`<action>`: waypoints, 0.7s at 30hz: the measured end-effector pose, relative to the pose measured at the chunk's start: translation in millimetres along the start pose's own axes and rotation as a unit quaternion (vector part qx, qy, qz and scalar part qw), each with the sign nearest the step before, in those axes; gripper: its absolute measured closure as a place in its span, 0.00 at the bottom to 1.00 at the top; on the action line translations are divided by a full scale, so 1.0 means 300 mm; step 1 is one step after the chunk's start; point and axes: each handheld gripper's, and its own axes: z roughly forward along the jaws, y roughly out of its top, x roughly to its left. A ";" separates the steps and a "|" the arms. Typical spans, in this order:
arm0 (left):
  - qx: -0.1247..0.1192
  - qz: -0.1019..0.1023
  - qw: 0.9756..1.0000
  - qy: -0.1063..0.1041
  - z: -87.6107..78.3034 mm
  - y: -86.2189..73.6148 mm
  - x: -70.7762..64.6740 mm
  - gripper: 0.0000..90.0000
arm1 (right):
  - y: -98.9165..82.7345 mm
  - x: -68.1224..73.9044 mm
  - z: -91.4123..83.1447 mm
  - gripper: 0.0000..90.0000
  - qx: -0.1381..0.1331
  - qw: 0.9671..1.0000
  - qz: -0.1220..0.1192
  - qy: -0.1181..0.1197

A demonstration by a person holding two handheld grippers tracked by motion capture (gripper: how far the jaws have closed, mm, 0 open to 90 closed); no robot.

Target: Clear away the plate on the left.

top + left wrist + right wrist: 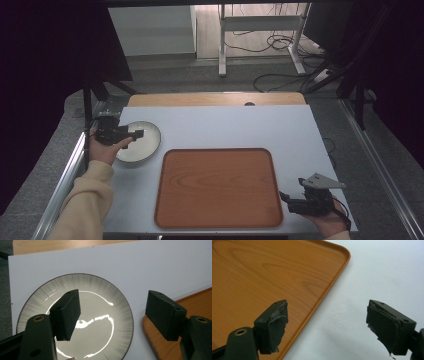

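My left gripper (112, 315) hovers over the plate (120, 307), jaws open.
Tray (218, 187) just beside it; right gripper (327, 327) gapes, empty, at the tray's edge.

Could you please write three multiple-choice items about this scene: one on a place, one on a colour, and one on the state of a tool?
1. Where is the plate?
A. On the tray
B. On the white table, left of the tray
C. On the floor

2. What colour is the tray?
A. Wood brown
B. Blue
C. Green

3. In what state is the left tool?
A. Shut on the plate
B. Shut and empty
C. Open, with one jaw over the plate

Answers:
1. B, as the high view shows the plate on the white table beside the tray.
2. A, as its surface shows brown wood grain.
3. C, as the left gripper view shows its jaws wide apart, holding nothing.
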 end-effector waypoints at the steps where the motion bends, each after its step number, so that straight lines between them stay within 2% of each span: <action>1: 0.000 -0.002 1.000 0.001 0.003 0.001 0.006 0.31 | 0.000 0.000 0.000 0.20 0.000 1.000 -0.001 0.000; 8: 0.011 -0.008 1.000 0.015 0.023 0.010 0.045 0.31 | -0.001 -0.001 0.001 0.20 0.001 1.000 0.001 0.001; 21: 0.014 -0.017 0.999 0.028 0.040 0.020 0.089 0.32 | -0.001 0.001 0.006 0.20 0.002 1.000 0.002 0.005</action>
